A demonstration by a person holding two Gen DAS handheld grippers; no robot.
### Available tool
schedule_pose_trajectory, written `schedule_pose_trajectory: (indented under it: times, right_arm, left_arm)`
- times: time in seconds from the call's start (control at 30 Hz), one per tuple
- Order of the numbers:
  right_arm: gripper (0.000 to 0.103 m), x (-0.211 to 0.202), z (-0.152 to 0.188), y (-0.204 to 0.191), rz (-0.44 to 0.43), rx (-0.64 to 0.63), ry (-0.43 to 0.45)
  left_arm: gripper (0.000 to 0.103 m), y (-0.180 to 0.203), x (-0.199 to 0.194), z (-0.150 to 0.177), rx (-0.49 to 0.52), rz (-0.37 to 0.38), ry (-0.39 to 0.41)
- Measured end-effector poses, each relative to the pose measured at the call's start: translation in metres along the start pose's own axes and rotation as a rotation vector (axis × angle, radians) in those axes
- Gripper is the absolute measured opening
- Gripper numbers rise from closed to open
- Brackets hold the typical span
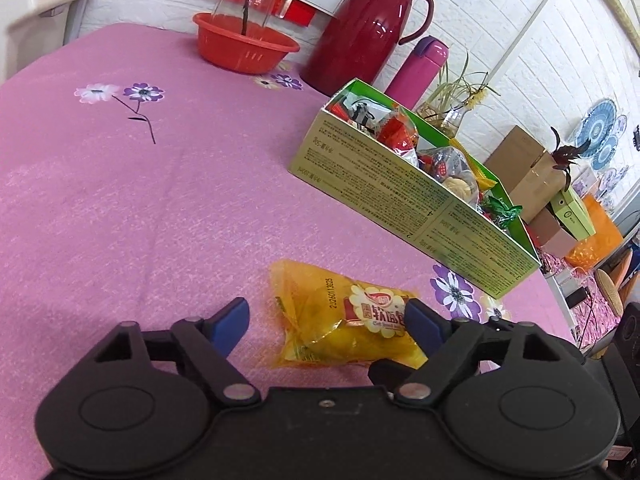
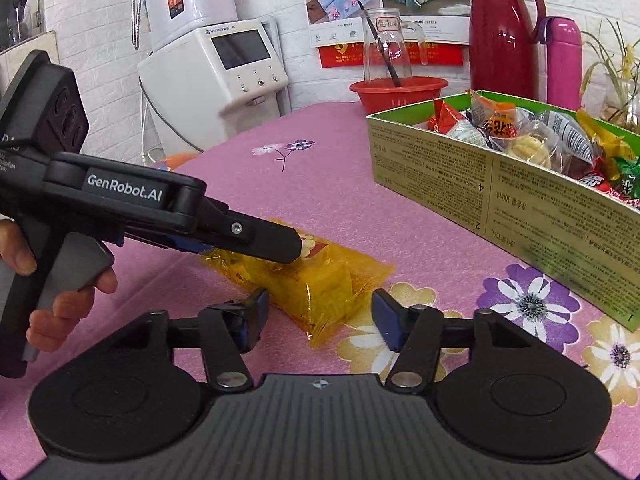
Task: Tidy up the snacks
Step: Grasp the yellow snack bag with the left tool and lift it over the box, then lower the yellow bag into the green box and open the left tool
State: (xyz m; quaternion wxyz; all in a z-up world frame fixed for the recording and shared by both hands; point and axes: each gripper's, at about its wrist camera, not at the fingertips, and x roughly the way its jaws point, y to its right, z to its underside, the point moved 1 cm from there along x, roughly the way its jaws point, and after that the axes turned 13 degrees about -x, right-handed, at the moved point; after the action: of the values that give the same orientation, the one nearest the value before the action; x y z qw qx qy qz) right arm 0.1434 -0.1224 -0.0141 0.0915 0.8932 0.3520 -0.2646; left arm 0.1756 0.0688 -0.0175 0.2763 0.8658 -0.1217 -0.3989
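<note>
left wrist view: the left gripper (image 1: 326, 318) hangs wide open low over the pink flowered tablecloth (image 1: 120, 208), and the crinkly yellow cellophane snack packet (image 1: 340, 320) lies flat between its blue fingertips (image 1: 230, 322), nearer the one at 3 o'clock, which looks to touch or overlap the packet's edge. the packet's long axis runs from about 11 o'clock to 4 o'clock, so the jaws would close roughly across its width. in the right wrist view the right gripper (image 2: 316, 318) is also open, with the near end of the same packet at 12 o'clock just beyond its tips; the left gripper comes in from 9 o'clock over the packet's far end. both are near it, but the left one straddles it and is, i judge, better placed to grasp. the packet looks soft, with a red and white label and a printed date. further off, at 1 o'clock, the long open green cardboard box (image 1: 400, 184) sits already heaped with wrapped snacks.
</note>
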Motion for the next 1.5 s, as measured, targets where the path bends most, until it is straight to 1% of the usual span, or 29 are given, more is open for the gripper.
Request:
schedule_pose_trajectory:
  times: [0.03,0.07,0.13,0.2,0.23,0.27,0.4,0.6,0.77,0.9,1.07,1.2,1.37,1.5]
  right_arm:
    - [0.08,0.0,0.0,0.0,-0.002,0.004,-0.001]
    - [0.077,0.0,0.0,0.0,-0.001,0.003,-0.003]
    - [0.063,0.0,0.0,-0.003,0.01,-0.012,-0.008]
    - [0.057,-0.001,0.0,-0.004,0.018,-0.027,-0.009]
    - [0.049,-0.002,0.001,-0.004,0.017,-0.029,-0.008]
    - [0.048,-0.003,0.001,-0.005,0.018,-0.03,-0.004]
    - [0.047,-0.013,-0.002,-0.006,0.028,-0.034,0.031]
    - [0.047,-0.04,-0.013,0.001,0.073,-0.038,0.135]
    - [0.047,-0.064,-0.028,0.018,0.119,-0.042,0.224]
    - [0.047,-0.079,-0.041,0.036,0.167,-0.053,0.276]
    - [0.047,-0.089,-0.059,0.056,0.237,-0.087,0.335]
    - [0.047,-0.087,-0.067,0.075,0.269,-0.091,0.368]
    - [0.047,-0.076,-0.069,0.1,0.302,-0.096,0.378]
    - [0.047,-0.062,-0.067,0.121,0.317,-0.079,0.35]
  left_arm:
    - [0.064,0.001,0.001,0.0,-0.002,0.007,-0.004]
    - [0.046,0.002,0.002,0.0,-0.008,0.02,-0.014]
    - [0.045,0.005,0.003,0.002,-0.003,0.011,-0.002]
    - [0.039,0.01,0.001,0.004,0.009,0.002,0.008]
    - [0.037,0.012,0.0,0.005,0.012,-0.002,0.009]
    - [0.036,0.014,-0.001,0.005,0.017,-0.005,0.012]
    - [0.035,0.028,-0.012,0.004,0.052,-0.012,0.044]
    - [0.035,0.064,-0.031,-0.008,0.127,0.013,0.098]
    - [0.035,0.105,-0.039,-0.019,0.206,0.045,0.15]
    - [0.035,0.134,-0.036,-0.03,0.255,0.069,0.188]
    - [0.035,0.16,-0.028,-0.05,0.282,0.11,0.232]
    - [0.035,0.172,-0.013,-0.066,0.28,0.132,0.251]
    - [0.035,0.179,0.017,-0.082,0.271,0.146,0.245]
    - [0.035,0.179,0.046,-0.092,0.256,0.149,0.219]
